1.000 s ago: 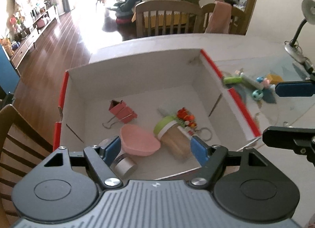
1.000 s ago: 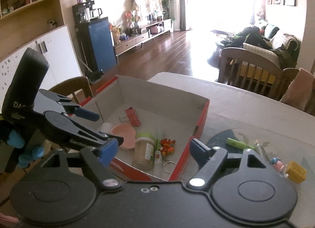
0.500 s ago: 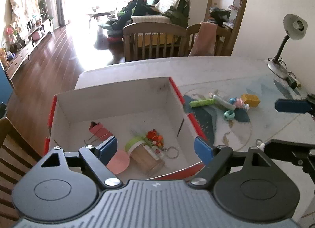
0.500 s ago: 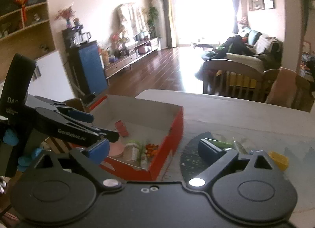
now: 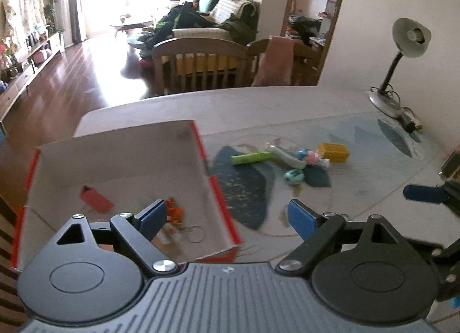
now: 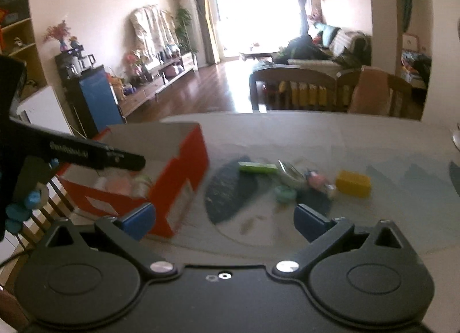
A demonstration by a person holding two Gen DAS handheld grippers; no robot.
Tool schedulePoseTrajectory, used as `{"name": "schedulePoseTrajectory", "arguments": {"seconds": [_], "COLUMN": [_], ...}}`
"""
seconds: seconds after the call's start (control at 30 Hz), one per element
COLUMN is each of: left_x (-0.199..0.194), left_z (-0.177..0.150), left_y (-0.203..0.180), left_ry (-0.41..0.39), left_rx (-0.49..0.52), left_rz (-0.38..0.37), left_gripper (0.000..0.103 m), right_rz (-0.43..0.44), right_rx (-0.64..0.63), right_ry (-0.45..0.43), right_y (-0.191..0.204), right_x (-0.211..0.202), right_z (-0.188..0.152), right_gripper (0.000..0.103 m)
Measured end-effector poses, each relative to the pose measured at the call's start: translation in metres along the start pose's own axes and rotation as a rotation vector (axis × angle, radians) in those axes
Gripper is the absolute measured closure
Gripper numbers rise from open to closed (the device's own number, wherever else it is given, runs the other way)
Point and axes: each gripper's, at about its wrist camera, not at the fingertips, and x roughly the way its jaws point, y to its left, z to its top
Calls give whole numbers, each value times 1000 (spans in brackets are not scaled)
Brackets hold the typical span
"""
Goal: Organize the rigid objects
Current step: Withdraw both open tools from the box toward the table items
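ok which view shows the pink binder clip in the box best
The left wrist view. It looks down into the box, so the pink binder clip lies plainly visible on the floor, though a bit blurred. The right wrist view sees the box from the side; its red wall hides the clip.

Your box shows red outside, plain white within, and a pink-red clip and orange charm colour its floor. Right of that box, your worktop is pale grey under a mat printed with dark teal leaf shapes. On it you have a lime-green tube, a teal-and-white ball, a pink figure and a yellow block. Your claw wears blue pads on black.
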Motion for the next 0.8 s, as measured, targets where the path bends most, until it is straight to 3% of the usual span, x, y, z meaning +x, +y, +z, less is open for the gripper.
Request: {"name": "schedulePoseTrajectory", "arguments": {"seconds": [0.13,0.37,0.8], "left_x": [17,51,140], "left_z": [2,5,11], "left_y": [-21,-61,-105], "left_ry": [38,50,106], "left_rx": [-9,5,12], "left_rz": [-38,-27,15], "left_gripper": [12,12,12], "right_rz": [-43,-71,-38], "right_rx": [7,-6,-102], "right_ry": [28,77,186], "right_y": [-21,-53,-82], "right_x": [0,7,49], "right_z": [-14,-36,-55], "right_gripper": [1,1,14]}}
